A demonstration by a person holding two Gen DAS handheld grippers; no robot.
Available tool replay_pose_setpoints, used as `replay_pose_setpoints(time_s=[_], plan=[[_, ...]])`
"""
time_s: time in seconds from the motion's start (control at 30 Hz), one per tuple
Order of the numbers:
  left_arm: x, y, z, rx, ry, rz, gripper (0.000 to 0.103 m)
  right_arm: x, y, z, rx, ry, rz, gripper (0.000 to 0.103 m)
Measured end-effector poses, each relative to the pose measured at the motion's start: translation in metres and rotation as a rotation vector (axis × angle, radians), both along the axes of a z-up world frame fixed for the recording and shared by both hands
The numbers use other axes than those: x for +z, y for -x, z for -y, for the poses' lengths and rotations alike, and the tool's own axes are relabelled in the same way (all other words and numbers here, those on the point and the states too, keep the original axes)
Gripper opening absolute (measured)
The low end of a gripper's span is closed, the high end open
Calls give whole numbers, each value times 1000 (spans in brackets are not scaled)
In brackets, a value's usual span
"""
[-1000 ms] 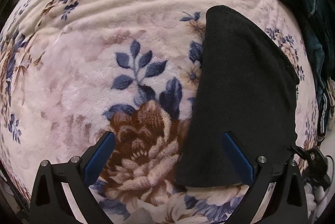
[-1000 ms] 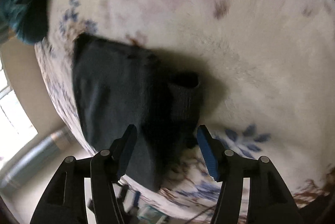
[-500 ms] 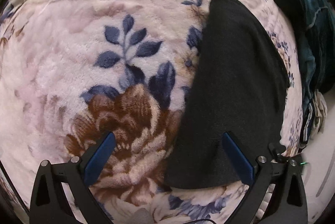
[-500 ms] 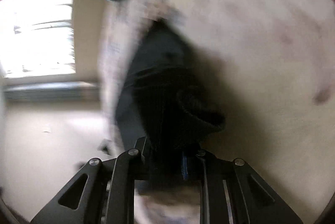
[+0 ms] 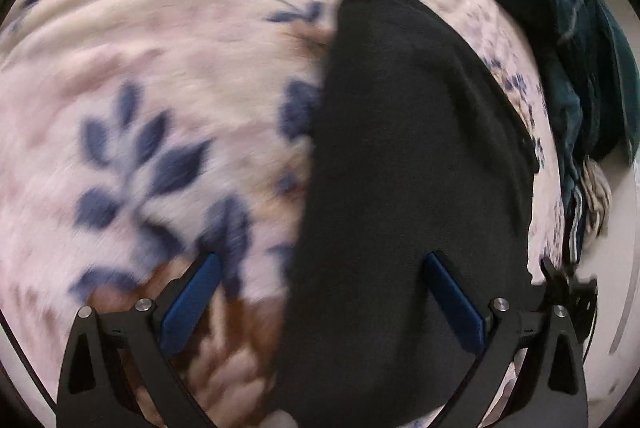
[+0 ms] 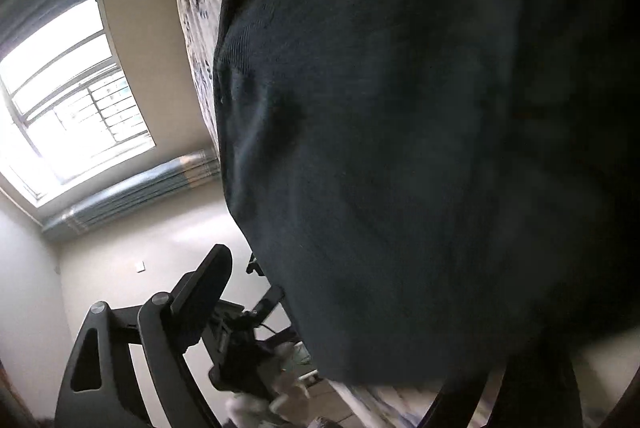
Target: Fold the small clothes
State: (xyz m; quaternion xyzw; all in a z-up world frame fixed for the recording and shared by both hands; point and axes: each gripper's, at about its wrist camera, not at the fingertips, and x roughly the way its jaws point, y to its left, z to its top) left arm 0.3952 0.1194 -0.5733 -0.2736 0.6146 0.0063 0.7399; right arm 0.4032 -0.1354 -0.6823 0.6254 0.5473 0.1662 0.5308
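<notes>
Clothing, here a small dark knit garment [image 5: 412,164], lay flat on a flowered blanket [image 5: 168,40] near the blanket's edge, long and narrow, its far end rounded. It looked folded lengthwise at least once, though the layers could not be counted from these views. Lying spread on the soft blanket suited folding, since the nap would likely keep the fabric from sliding.

From the left wrist camera, the left gripper [image 5: 320,292] pointed steeply down over the near end of the garment with its jaws apart and nothing clamped. One blue pad [image 5: 454,298] sat over the dark fabric and the other [image 5: 191,298] over the brown flower, so the garment's long edge ran between them. That placement fitted either pinning the near end or taking that edge for another fold; which one was intended I cannot say.

The right wrist camera showed the garment filling most of its frame, close and blurred. The right gripper [image 6: 360,328] had its jaws opening; only one finger [image 6: 192,292] was clear, off the bed edge against the room, while the other was lost in the dark fabric. No fabric appeared pinched, which fitted a release after laying a fold down.

A heap of teal cloth [image 5: 576,40] sat apart at the blanket's far corner, probably waiting its turn.
</notes>
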Motion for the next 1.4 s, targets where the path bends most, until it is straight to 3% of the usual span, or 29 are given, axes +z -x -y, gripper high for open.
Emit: replay_pose_setpoints(time_s=[0.17,0.2,0.23,0.27,0.3,0.33,0.5,0.7,0.93,1.07,1.2,1.4], plan=[[1,-13,5,-29,36,37,102,2,-20,-20,7,29,-40,92],[5,-12,5,-28,48,72,93,4,-20,-22,2,34,-38,87],[11,-13,8,-27,51,106,51,5,-20,-24,2,48,-45,79],[14,-13,9,-24,45,111,32,5,-19,-27,13,63,-56,50],[18,-13,10,-14,58,126,29,4,-18,-30,29,78,-74,33],[22,-11,9,-4,64,140,27,4,-17,-32,24,82,-77,32],[48,-2,6,9,97,207,25,31,-19,-35,10,143,-36,25],[95,-32,-3,-10,146,295,24,88,-36,-42,-1,160,58,24],[150,-117,-18,-22,207,408,24,163,-104,-47,-69,174,187,24],[166,-185,-41,-38,214,458,24,194,-170,-59,-100,189,266,24],[155,-257,-74,-73,169,468,24,197,-247,-87,-117,206,323,24],[64,-334,-126,-70,136,310,25,149,-341,-149,-115,290,345,24]])
